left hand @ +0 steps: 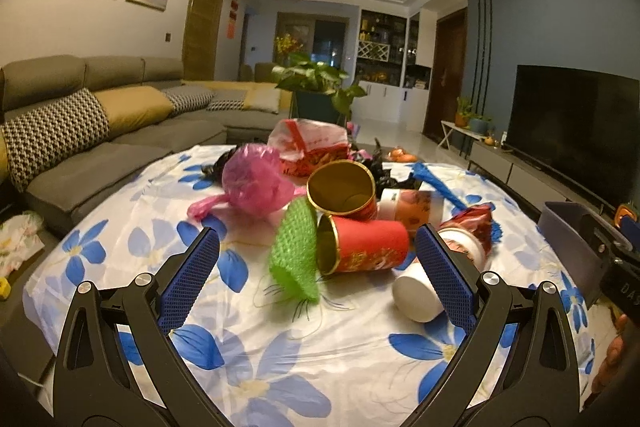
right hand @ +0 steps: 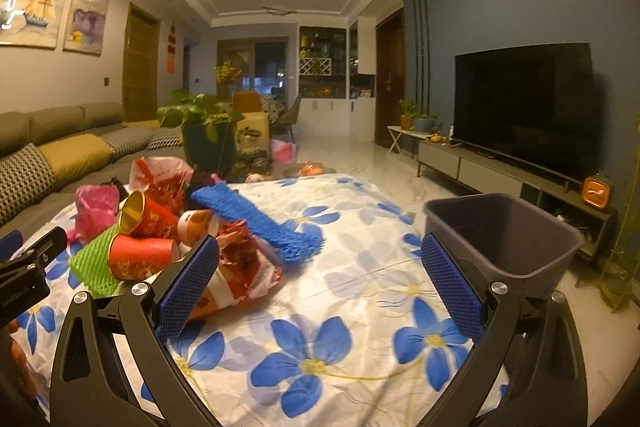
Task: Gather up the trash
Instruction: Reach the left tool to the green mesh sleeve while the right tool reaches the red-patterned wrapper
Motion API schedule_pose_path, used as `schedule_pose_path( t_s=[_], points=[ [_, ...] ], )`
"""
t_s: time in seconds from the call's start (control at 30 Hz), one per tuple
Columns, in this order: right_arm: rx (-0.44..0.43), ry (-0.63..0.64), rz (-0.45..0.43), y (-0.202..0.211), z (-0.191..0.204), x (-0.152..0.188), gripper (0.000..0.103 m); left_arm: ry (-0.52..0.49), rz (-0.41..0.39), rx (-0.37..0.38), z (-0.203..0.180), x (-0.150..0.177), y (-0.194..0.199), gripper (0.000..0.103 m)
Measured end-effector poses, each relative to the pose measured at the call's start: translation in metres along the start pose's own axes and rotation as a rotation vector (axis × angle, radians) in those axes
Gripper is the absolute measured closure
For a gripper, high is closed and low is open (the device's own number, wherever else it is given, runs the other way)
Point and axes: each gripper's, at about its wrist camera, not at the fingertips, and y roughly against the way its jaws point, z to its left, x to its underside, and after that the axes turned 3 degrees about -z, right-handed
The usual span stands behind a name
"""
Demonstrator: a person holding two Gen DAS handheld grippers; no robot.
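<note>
A pile of trash lies on the flowered tablecloth point(left hand: 256, 367): a green foam net point(left hand: 294, 255), a red paper cup point(left hand: 366, 247) on its side, a second red cup point(left hand: 344, 193) behind it, a white cup point(left hand: 416, 293), a pink plastic bag point(left hand: 250, 181), a blue foam net point(left hand: 434, 187). My left gripper point(left hand: 318, 247) is open, its jaws on either side of the green net and red cup. My right gripper point(right hand: 320, 261) is open and empty over the cloth, right of the pile point(right hand: 160, 239). A grey bin point(right hand: 504, 235) stands at the table's right edge.
A red-and-white plastic bag point(left hand: 308, 143) and black bags lie at the far side of the pile. A grey sofa point(left hand: 100, 131) runs along the left, a potted plant point(left hand: 316, 83) stands behind the table, and a TV point(right hand: 524, 107) on a low console is at right.
</note>
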Motion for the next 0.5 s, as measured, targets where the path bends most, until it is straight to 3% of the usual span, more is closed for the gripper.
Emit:
schedule_pose_path(
  t_s=[0.5],
  points=[
    [-0.122,0.024,0.05,-0.068,0.033,0.006,0.031,0.008,0.059,-0.026,0.017,0.013,-0.04,0.016]
  ],
)
